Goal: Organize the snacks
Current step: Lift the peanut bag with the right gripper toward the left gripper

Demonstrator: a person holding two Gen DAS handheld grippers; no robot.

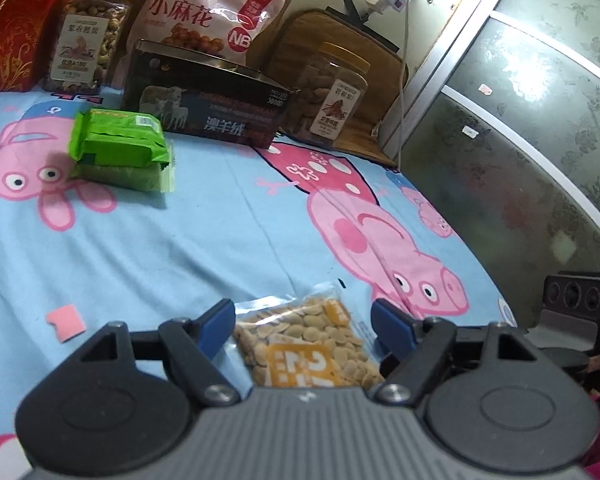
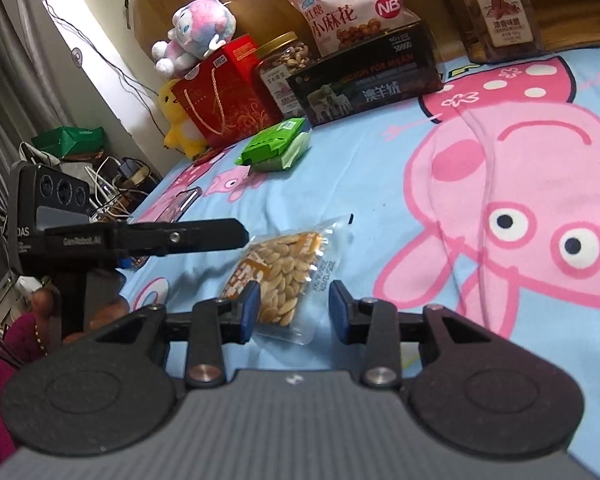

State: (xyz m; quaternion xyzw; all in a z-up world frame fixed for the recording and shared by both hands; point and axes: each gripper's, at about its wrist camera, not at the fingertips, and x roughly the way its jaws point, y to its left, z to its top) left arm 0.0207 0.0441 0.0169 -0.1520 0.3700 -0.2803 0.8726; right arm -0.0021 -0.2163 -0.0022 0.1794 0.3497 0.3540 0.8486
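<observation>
I count one clear seed packet [image 2: 288,280] lying flat on the bed sheet [image 1: 180,248], two green packets [image 1: 120,148] stacked farther back, two nut jars [image 1: 88,44] and one pink bag [image 1: 208,8] by the headboard. Both my tongs tilt downward. My left tongs [image 1: 304,330] are spread around the seed packet (not pinching it). My right tongs [image 2: 294,312] stand apart, its near end between them.

Both grippers, left [image 1: 304,326] and right [image 2: 294,310], angle downward (jaws apart).
</observation>
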